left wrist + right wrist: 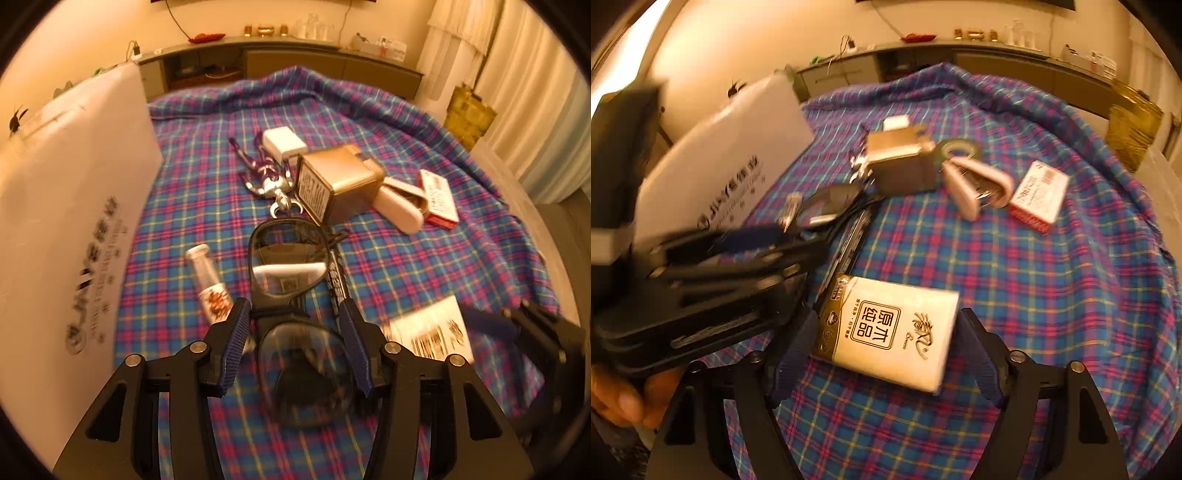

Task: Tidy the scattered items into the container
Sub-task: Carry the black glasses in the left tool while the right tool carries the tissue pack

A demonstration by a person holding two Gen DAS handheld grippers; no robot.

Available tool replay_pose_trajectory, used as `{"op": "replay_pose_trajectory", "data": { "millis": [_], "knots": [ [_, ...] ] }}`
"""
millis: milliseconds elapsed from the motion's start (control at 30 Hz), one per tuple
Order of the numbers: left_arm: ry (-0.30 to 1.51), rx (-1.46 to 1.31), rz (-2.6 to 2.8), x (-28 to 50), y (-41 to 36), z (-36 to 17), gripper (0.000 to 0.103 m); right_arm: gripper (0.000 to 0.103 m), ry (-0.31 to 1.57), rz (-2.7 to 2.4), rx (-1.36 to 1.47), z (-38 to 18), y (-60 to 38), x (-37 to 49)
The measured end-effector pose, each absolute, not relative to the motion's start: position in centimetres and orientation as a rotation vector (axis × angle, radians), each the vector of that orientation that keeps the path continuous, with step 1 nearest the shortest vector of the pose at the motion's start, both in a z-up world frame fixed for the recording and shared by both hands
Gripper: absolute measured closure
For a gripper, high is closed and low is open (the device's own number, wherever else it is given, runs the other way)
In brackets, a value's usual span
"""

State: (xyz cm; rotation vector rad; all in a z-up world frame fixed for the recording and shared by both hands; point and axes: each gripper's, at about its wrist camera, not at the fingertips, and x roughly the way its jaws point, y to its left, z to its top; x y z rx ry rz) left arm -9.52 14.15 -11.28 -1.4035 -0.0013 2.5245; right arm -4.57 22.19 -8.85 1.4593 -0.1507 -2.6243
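Black sunglasses [291, 280] lie on the plaid cloth, one lens between the fingers of my left gripper [295, 314]; the pads sit on either side of the frame and I cannot tell if they clamp it. A small spray bottle [208, 280] lies just left of them. My right gripper [886, 328] is open around a white tissue pack [886, 332], which also shows in the left wrist view [432, 332]. The white container [70, 221] stands at the left, and in the right wrist view [720, 166].
Further back lie a gold tin box [340, 184], a purple and silver toy figure [266, 173], a white charger [282, 142], a white stapler [399, 206] and a red-white small box [439, 201]. A cabinet [295, 62] runs behind the table.
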Motion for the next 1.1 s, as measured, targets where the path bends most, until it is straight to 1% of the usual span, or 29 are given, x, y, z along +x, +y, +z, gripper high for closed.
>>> {"op": "replay_pose_trajectory", "data": {
  "millis": [67, 100, 167, 200, 233, 400, 467, 533, 600, 633, 667, 700, 833, 967, 1100],
  "knots": [
    [-0.046, -1.376, 2.527, -9.9, 13.5, -11.6, 0.045, 0.025, -0.088, -2.659, 1.436, -9.1, 21.6, -4.3],
    [-0.084, -1.372, 2.522, -10.2, 13.0, -11.7, 0.045, 0.026, -0.092, -2.656, 1.434, -9.0, 21.5, -4.4],
    [-0.138, -1.374, 2.5, -10.7, 12.1, -12.1, 0.049, 0.029, -0.114, -2.654, 1.438, -9.0, 21.8, -4.5],
    [-0.133, -1.361, 2.499, -10.8, 11.8, -12.1, 0.052, 0.03, -0.142, -2.644, 1.442, -9.0, 22.0, -4.6],
    [-0.124, -1.351, 2.501, -10.7, 11.7, -12.1, 0.058, 0.032, -0.158, -2.637, 1.443, -9.0, 22.2, -4.8],
    [-0.132, -1.338, 2.492, -10.2, 11.2, -12.1, 0.059, 0.038, -0.198, -2.643, 1.437, -8.7, 22.8, -4.6],
    [-0.137, -1.332, 2.498, -10.1, 11.2, -11.9, 0.06, 0.052, -0.217, -2.658, 1.426, -8.5, 23.2, -4.8],
    [-0.141, -1.318, 2.505, -9.9, 11.1, -11.4, 0.062, 0.053, -0.223, -2.652, 1.425, -8.4, 23.3, -4.9],
    [-0.138, -1.304, 2.52, -9.8, 11.1, -11.0, 0.063, 0.052, -0.207, -2.648, 1.422, -8.5, 23.1, -4.9],
    [-0.144, -1.301, 2.524, -9.7, 11.0, -10.8, 0.063, 0.043, -0.196, -2.659, 1.419, -8.5, 22.9, -4.8],
    [-0.149, -1.298, 2.527, -9.6, 11.0, -10.6, 0.064, 0.027, -0.176, -2.66, 1.415, -8.6, 22.6, -4.7],
    [-0.15, -1.294, 2.532, -9.5, 11.0, -10.4, 0.064, 0.021, -0.149, -2.659, 1.408, -8.8, 22.2, -4.5],
    [-0.135, -1.278, 2.547, -9.2, 11.1, -10.0, 0.066, 0.021, 0.041, -2.677, 1.436, -9.8, 20.4, -4.5],
    [-0.156, -1.259, 2.546, -8.9, 10.7, -9.3, 0.067, 0.027, -0.049, -2.658, 1.458, -9.9, 21.6, -4.7],
    [-0.178, -1.222, 2.548, -8.3, 10.3, -8.1, 0.07, 0.028, -0.109, -2.678, 1.432, -9.1, 22.4, -4.3]
  ]
}}
